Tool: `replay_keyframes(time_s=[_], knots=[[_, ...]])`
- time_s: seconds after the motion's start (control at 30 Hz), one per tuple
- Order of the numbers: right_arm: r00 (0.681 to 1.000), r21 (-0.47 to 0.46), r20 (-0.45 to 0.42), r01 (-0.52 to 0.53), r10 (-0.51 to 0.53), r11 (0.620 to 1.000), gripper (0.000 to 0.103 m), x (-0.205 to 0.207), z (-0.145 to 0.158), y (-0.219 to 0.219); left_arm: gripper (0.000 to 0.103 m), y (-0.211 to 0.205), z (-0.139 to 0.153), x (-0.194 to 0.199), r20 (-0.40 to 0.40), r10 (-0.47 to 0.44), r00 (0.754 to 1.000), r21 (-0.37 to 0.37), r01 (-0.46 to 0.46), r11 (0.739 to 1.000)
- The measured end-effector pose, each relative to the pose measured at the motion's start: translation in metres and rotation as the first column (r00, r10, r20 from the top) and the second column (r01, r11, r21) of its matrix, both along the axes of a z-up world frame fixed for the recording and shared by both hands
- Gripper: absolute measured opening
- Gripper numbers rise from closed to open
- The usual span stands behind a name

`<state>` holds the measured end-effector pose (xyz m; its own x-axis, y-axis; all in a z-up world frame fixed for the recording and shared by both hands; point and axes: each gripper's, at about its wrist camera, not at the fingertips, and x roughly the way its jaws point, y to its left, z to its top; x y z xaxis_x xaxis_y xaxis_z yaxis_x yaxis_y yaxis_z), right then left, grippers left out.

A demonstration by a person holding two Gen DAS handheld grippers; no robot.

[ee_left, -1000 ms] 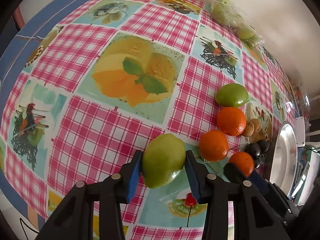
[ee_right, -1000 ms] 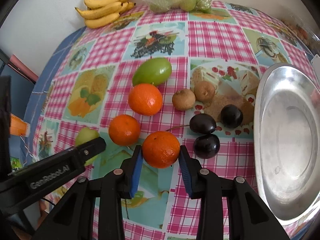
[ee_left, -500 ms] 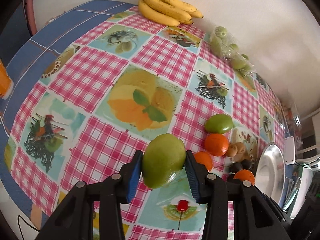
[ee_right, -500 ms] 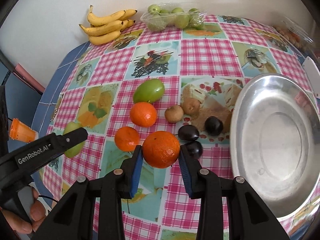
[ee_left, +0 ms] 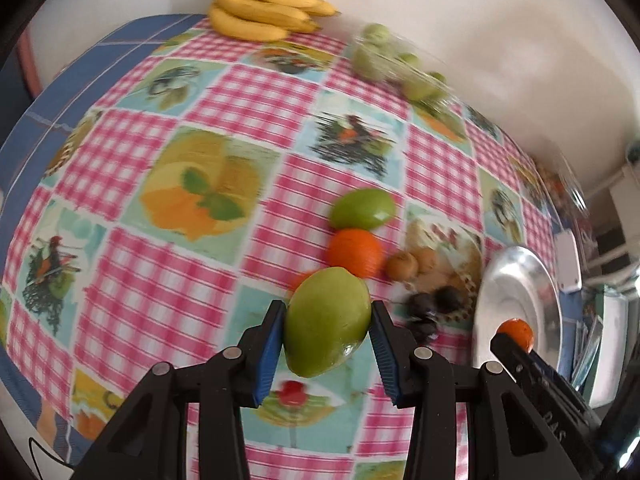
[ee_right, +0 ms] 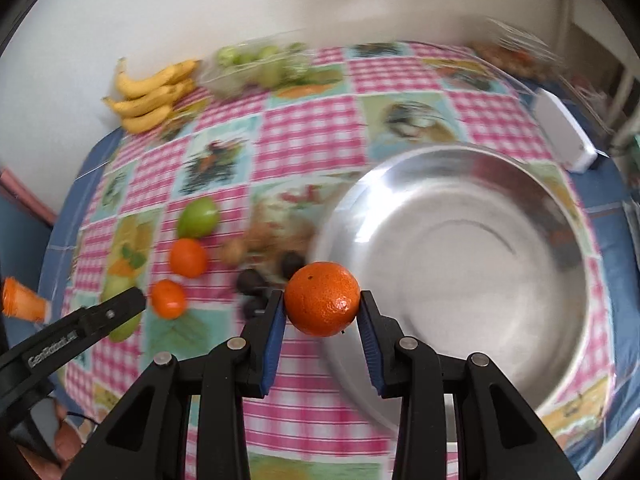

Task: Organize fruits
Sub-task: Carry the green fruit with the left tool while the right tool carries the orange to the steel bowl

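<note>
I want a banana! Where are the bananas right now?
The bananas lie at the far left edge of the table, against the white wall, right beside the clear bag of green fruit in the right wrist view.

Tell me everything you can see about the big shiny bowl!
The bowl is wide, round and shallow, and looks like polished silver metal, bright with blurry reflections. It sits upright on the checked tablecloth, right of the loose fruit. Nothing lies inside it. The right tool holds an orange in front of its near left rim; whether they touch is unclear. In the left tool's view it shows only as a thin silver edge.
</note>
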<state>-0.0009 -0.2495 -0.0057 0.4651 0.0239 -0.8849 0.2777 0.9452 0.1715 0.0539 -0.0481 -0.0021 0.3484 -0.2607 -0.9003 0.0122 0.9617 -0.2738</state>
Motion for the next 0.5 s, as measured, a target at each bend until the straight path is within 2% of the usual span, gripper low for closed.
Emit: replay_keyframes(time_s=[0.2,0.5], knots=[[0.993,0.008,-0.034,0.111,-0.111,0.994,0.037,-0.014,-0.010,-0.043,0.045,-0.042,0.001,-0.008,0.014,-0.080,0.997,0.002,0.080,0.997],[0.973,-0.021,-0.031,0.228,-0.228,0.973,0.038,-0.027,-0.015,-0.076,0.045,-0.109,-0.001,-0.016,0.053,-0.216,0.975,0.023,0.215,0.976]])
